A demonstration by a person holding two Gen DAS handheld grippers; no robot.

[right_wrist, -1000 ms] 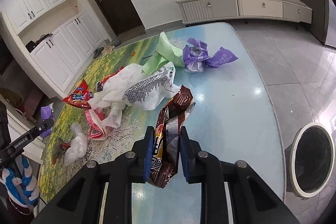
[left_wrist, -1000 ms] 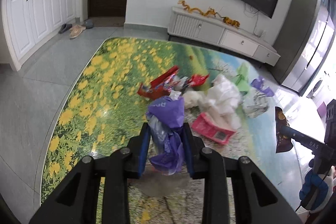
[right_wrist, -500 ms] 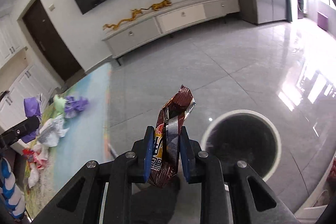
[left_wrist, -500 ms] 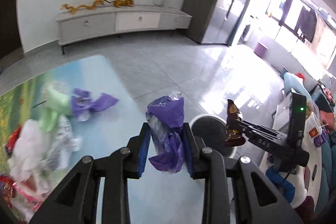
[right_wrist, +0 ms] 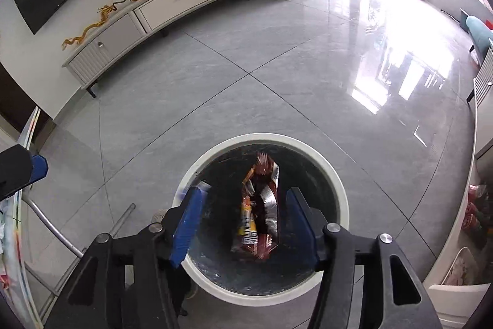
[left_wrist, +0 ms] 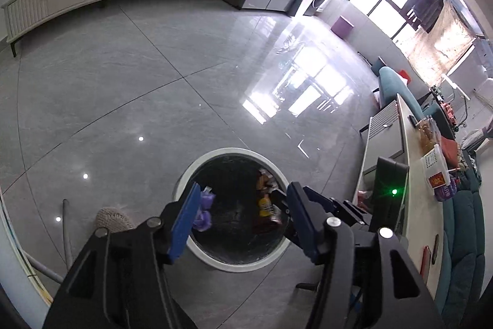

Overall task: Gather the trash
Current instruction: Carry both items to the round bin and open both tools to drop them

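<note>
Lettering on the brown snack wrapper (right_wrist: 258,215) is blurred: a yellow band with pale characters runs down its side, and no brand can be read. The wrapper hangs in the gap of the right tongs (right_wrist: 243,221), over the dark mouth of the round white-rimmed trash bin (right_wrist: 332,174); the blue pads stand clear of it on both sides. These tongs have just been opening and now stand apart, gripping nothing.

The left tongs (left_wrist: 243,221) have also just been opening and grip nothing. The purple plastic bag (left_wrist: 204,211) sits just beside the left pad at 9 o'clock in the bin's mouth, mostly hidden behind that finger; whether it touches the pad is unclear. In this view the wrapper shows at 3 o'clock inside the bin, and the right tongs' black body crosses behind the right finger, with a green light on it.

Grey tiled floor (right_wrist: 246,82) surrounds the bin. At 11 o'clock stands a white media cabinet (right_wrist: 172,2) bearing golden dragon figures. A metal leg (right_wrist: 46,221) and the tabletop edge (right_wrist: 27,125) are cut off at 9 o'clock. Glare washes out the floor at 2 o'clock.
</note>
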